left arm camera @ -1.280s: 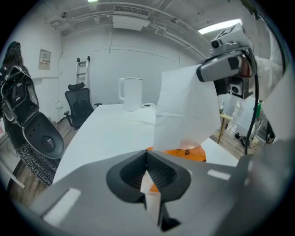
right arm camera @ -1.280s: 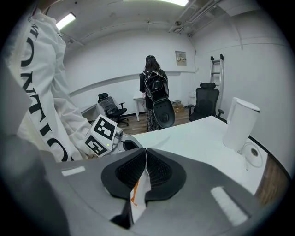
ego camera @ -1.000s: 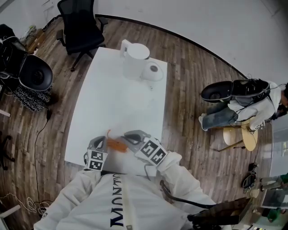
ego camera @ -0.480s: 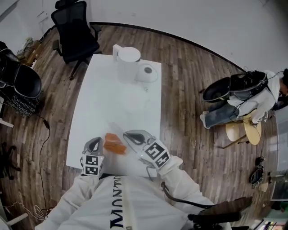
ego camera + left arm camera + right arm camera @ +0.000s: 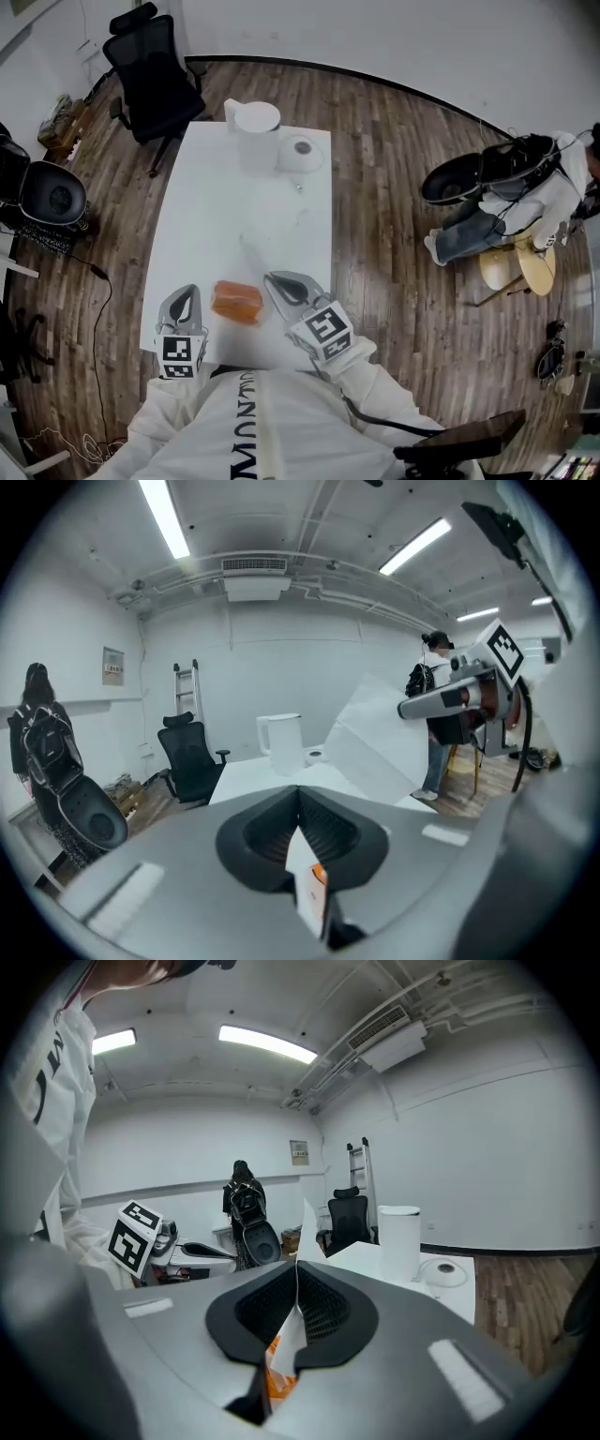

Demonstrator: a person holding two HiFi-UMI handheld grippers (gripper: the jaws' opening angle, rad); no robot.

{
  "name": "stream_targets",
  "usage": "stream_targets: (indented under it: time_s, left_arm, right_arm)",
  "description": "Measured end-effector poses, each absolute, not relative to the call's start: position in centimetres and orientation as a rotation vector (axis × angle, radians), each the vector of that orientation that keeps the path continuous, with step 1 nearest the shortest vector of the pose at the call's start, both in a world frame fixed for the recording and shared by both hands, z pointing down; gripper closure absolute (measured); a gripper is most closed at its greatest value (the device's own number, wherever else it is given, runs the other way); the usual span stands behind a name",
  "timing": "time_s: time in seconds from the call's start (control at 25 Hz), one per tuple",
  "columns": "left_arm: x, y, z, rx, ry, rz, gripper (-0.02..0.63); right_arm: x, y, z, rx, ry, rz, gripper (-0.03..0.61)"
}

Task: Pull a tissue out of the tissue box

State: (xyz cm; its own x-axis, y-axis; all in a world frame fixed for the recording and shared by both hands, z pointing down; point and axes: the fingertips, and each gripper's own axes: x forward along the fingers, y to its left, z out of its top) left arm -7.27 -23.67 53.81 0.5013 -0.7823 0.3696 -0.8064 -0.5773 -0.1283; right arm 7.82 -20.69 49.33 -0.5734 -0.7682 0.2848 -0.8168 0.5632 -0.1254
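The orange tissue box (image 5: 236, 302) shows in the head view at the near end of the white table (image 5: 281, 216), between the two grippers; whether it rests on the tabletop cannot be told. The left gripper (image 5: 298, 803) has its jaws pressed together on a white and orange edge of the box, seen in its own view just below where the pads meet. The right gripper (image 5: 296, 1279) is closed on a white tissue (image 5: 303, 1227), which sticks up above the jaws and runs down below them toward the orange of the box. In the left gripper view the tissue spreads as a broad white sheet below the right gripper's tips. At the far end of the table stand a white kettle (image 5: 255, 131) and, just beside it, a white roll (image 5: 300, 150). A black office chair (image 5: 155, 80) stands on the wooden floor (image 5: 394, 150) beyond the table's far left corner, and a seated person (image 5: 506, 211) is well apart to the right.
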Motion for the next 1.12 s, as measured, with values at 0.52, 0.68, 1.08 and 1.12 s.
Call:
stream_targets:
  time_s: [0.52,0.68,1.08,1.12]
  left_arm:
    - [-6.5,-21.1,47.7,2.866,-1.471,0.476,0.617]
    - [-7.5,-19.0,47.0,2.884,-1.480,0.443,0.616]
    - [-14.0,-10.6,45.3,2.900,-1.527,0.364,0.617]
    - [-14.6,-9.7,45.3,2.902,-1.527,0.357,0.617]
  right_arm:
    - [10.6,-18.1,47.7,1.629,-2.539,0.272,0.577]
    - [9.9,-15.7,47.4,1.686,-2.482,0.242,0.577]
    - [8.3,-7.4,45.7,1.889,-2.344,0.130,0.578]
    - [8.1,-6.5,45.5,1.909,-2.338,0.124,0.578]
